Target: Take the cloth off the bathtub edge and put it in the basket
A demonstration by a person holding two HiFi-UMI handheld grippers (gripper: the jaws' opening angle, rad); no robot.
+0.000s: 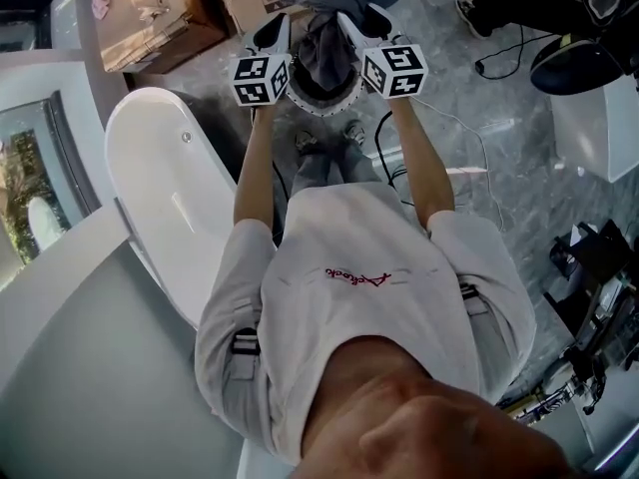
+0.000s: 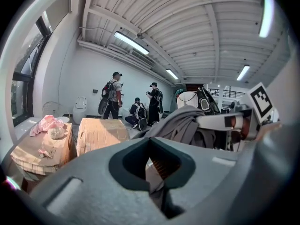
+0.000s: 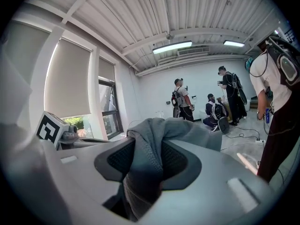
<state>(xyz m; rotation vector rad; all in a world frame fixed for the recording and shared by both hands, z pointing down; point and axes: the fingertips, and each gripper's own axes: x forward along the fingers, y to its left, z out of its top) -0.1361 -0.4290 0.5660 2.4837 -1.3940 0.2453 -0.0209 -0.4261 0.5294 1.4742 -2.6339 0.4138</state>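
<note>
In the head view, we saw the cloth off the bathtub and strung between the two tools. The left gripper held one end and the right gripper the other, so the cloth's long axis ran straight across from hand to hand. Its sagging middle hung right over the round basket on the floor, which sat beyond the person's feet and well apart from the tub. Neither hand looked nearer to the basket than the other. In the left gripper view, the left gripper had its jaws fully together, pinching a thin edge of the cloth, which bunched away toward the other tool on the right. In the right gripper view, the right gripper stood narrowly parted, clamped on a thick grey fold of the cloth that filled the gap. We judged that the coming move was straight down, then letting go with both hands.
</note>
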